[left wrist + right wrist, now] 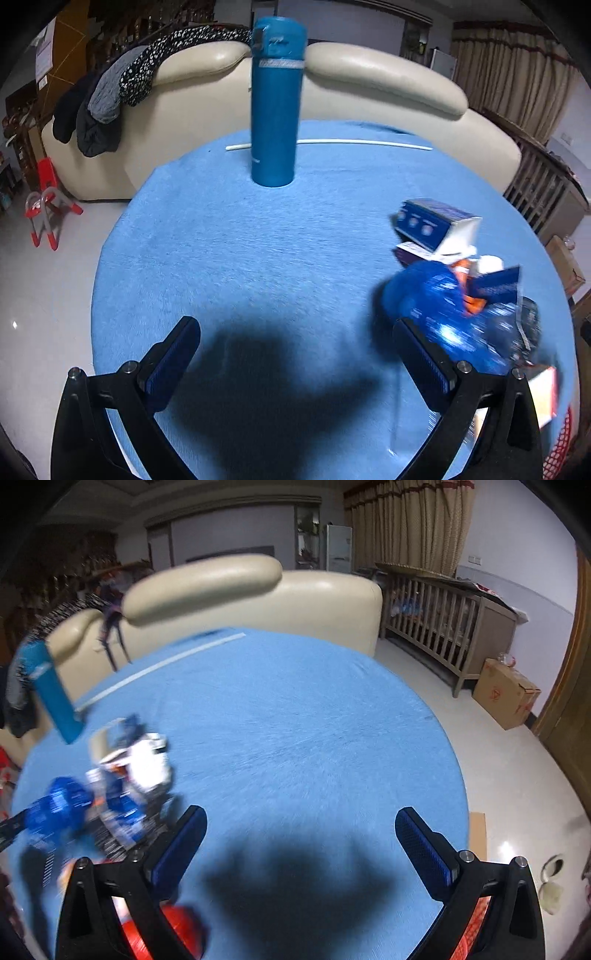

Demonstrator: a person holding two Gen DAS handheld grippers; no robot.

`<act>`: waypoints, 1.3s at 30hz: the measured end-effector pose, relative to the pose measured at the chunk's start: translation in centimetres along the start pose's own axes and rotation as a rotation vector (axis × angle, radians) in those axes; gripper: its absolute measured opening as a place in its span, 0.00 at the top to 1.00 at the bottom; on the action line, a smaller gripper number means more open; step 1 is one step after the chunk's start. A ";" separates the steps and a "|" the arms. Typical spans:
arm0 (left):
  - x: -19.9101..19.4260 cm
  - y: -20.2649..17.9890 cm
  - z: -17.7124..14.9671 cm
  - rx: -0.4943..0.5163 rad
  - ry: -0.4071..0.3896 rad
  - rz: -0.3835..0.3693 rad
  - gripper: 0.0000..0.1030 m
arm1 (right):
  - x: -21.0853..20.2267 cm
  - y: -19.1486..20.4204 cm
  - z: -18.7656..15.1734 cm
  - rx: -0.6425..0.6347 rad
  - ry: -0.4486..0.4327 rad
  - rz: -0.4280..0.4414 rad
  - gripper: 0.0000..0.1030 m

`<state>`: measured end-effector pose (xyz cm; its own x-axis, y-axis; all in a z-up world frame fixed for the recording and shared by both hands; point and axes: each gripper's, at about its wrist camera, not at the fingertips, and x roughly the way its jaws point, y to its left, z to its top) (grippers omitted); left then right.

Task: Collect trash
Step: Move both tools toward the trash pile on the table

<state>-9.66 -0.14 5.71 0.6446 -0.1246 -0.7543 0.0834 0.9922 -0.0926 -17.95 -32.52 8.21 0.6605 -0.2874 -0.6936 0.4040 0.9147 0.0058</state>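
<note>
While both tools hang just above the blue-covered surface, each stands wide with nothing between its pads: the left tool casts a dark shadow on the cloth beneath it, and the right tool does the same. Just beside the left tool's right finger, at the near right edge of the surface, lies the trash pile: a crumpled blue plastic wrapper, torn blue-and-white cartons and a scrap of orange, all blurred. In the right wrist view the same pile sits to the left of that tool, touching its left finger. Below the surface edge a red mesh basket shows between the right tool's arms; what it holds cannot be told. Farther on, well apart from the pile, a blue flask stands upright with its lid shut. Behind it a white straw lies flat near the far edge. Beyond is a cream sofa with clothes draped over its back.
</note>
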 end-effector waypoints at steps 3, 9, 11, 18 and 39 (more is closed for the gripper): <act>-1.8 -0.7 -0.7 0.008 -0.016 -0.012 0.00 | -2.3 0.4 -1.7 0.035 0.005 0.045 0.00; -4.4 -1.9 -2.4 0.034 -0.031 -0.030 0.00 | -5.6 2.1 -6.0 0.074 0.026 0.132 0.00; -5.0 -2.3 -2.9 0.043 -0.031 -0.035 0.00 | -6.2 2.6 -6.8 0.074 0.027 0.139 0.00; -7.1 -3.2 -4.3 0.073 -0.051 -0.047 0.00 | -8.3 3.1 -7.8 0.083 0.004 0.148 0.00; -9.2 -4.1 -6.1 0.092 -0.071 -0.061 0.00 | -9.4 3.8 -9.5 0.090 -0.018 0.153 0.00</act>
<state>-20.55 -3.09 9.03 0.6879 -0.1880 -0.7010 0.1912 0.9787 -0.0748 -28.62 -23.62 7.87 0.7296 -0.1521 -0.6668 0.3523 0.9192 0.1758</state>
